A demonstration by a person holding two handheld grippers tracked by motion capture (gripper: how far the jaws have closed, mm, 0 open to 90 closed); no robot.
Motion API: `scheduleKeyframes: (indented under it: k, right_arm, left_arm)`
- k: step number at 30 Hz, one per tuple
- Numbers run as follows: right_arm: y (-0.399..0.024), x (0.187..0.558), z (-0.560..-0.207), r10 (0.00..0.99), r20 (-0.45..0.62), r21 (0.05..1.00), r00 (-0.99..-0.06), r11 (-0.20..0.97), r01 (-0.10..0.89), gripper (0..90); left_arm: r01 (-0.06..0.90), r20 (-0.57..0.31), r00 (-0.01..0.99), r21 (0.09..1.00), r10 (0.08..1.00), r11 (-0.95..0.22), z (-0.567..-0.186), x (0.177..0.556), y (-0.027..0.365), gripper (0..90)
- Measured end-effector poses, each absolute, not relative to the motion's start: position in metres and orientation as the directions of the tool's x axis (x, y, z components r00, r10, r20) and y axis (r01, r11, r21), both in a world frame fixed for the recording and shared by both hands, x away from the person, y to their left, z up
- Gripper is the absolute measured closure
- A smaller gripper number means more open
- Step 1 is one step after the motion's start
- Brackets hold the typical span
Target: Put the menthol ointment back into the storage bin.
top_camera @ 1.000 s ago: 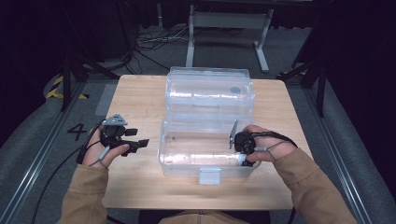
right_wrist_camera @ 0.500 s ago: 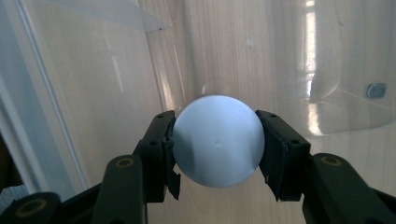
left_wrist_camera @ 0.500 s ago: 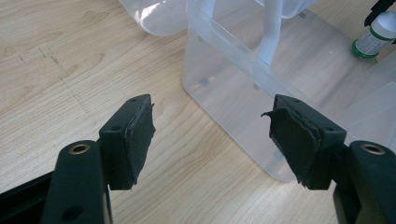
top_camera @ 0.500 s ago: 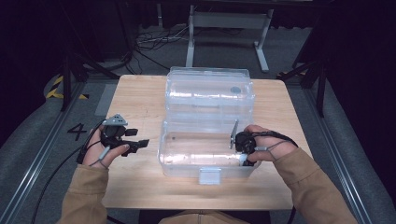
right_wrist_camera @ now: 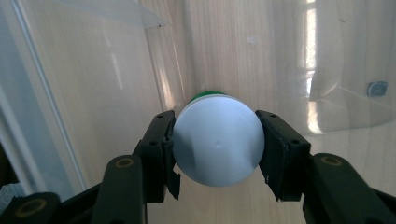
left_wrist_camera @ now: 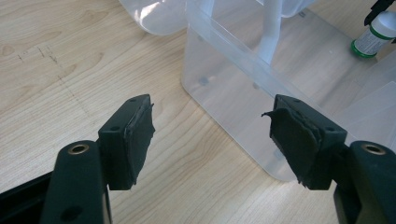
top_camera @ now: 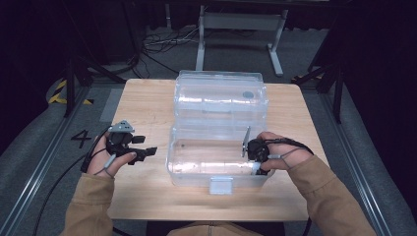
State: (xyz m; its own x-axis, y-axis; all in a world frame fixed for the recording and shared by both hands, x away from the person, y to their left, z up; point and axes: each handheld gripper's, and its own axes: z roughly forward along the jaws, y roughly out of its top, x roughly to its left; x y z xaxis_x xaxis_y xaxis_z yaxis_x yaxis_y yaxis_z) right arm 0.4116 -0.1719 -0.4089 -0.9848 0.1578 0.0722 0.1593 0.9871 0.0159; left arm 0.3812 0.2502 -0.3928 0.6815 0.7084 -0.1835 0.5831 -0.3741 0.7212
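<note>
White bottle (right_wrist_camera: pixel 217 145), green band at the far end, clamped between the right gripper (right_wrist_camera: pixel 215 148) pads on both sides, base toward the camera. Also seen from the left gripper view (left_wrist_camera: pixel 377 35), nose-down over the bin floor. Held inside the lower half of the clear plastic bin (top_camera: pixel 177 162), near its right end wall, apparently just above the floor; contact with the floor can't be told.

Right gripper in high view (top_camera: pixel 256 153) reaching in over the right rim, hand outside the wall. Left gripper (left_wrist_camera: pixel 212 140) jaws spread wide, nothing between them, parked over the wooden table (top_camera: pixel 142 103) just beside the bin's left wall; same in high view (top_camera: pixel 140 151). Bin lid (top_camera: pixel 221 93) folded back behind the base, small grey dot on it.

Risks from here, as judged:
- Grip on a smooth round body, pads only on two narrow lines: could twist or slip out if the wrist rolls.
- Letting go while tilted: likely to topple and roll along the bin floor.
- Withdrawal past the right rim: jaw or cable could catch the wall and drag the light bin, left gripper not bracing it.
- Clear walls give glare, depth hard to read near the floor.
</note>
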Motion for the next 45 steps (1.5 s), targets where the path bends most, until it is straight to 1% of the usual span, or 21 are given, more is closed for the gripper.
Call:
scheduleKeyframes:
  k: [14, 25, 28, 30, 32, 35, 36, 41, 44, 45]
  right_arm:
    - [-0.172, 0.413, -0.409, 0.15, 0.092, -0.024, -0.984, 0.989, 0.149, 50.2]
    - [-0.173, 0.413, -0.408, 0.143, 0.093, 0.004, -0.985, 0.99, 0.144, 47.8]
    - [-0.176, 0.412, -0.404, 0.162, 0.097, 0.04, -0.982, 0.985, 0.167, 44.8]
    - [-0.178, 0.411, -0.401, 0.17, 0.09, 0.071, -0.981, 0.982, 0.177, 45.0]
    - [-0.179, 0.411, -0.398, 0.168, 0.087, 0.08, -0.982, 0.981, 0.174, 45.3]
    - [-0.182, 0.41, -0.392, 0.184, 0.082, 0.135, -0.98, 0.972, 0.194, 46.6]
    - [-0.184, 0.409, -0.388, 0.203, 0.089, 0.155, -0.975, 0.964, 0.215, 47.2]
    - [-0.189, 0.405, -0.373, 0.21, 0.091, 0.264, -0.973, 0.937, 0.227, 49.2]
    - [-0.193, 0.403, -0.361, 0.219, 0.083, 0.344, -0.972, 0.909, 0.234, 50.2]
    - [-0.195, 0.404, -0.354, 0.224, 0.08, 0.389, -0.971, 0.89, 0.237, 50.4]
  left_arm:
    - [0.582, -0.183, 0.684, 0.72, 0.706, -0.378, -0.393, 0.381, 0.25, 30.8]
    - [0.582, -0.185, 0.685, 0.72, 0.705, -0.377, -0.393, 0.381, 0.25, 30.7]
    - [0.583, -0.185, 0.687, 0.719, 0.703, -0.379, -0.393, 0.381, 0.25, 30.7]
    - [0.581, -0.185, 0.688, 0.719, 0.702, -0.38, -0.393, 0.381, 0.249, 30.8]
    - [0.579, -0.184, 0.692, 0.719, 0.698, -0.384, -0.393, 0.382, 0.249, 30.7]
    - [0.579, -0.189, 0.693, 0.72, 0.695, -0.382, -0.392, 0.382, 0.247, 30.8]
    - [0.577, -0.188, 0.697, 0.72, 0.692, -0.385, -0.392, 0.382, 0.247, 30.8]
    - [0.562, -0.194, 0.716, 0.73, 0.671, -0.389, -0.389, 0.382, 0.241, 30.9]
    - [0.554, -0.197, 0.727, 0.735, 0.658, -0.391, -0.386, 0.381, 0.237, 30.8]
    - [0.548, -0.195, 0.733, 0.736, 0.651, -0.397, -0.385, 0.38, 0.236, 30.8]
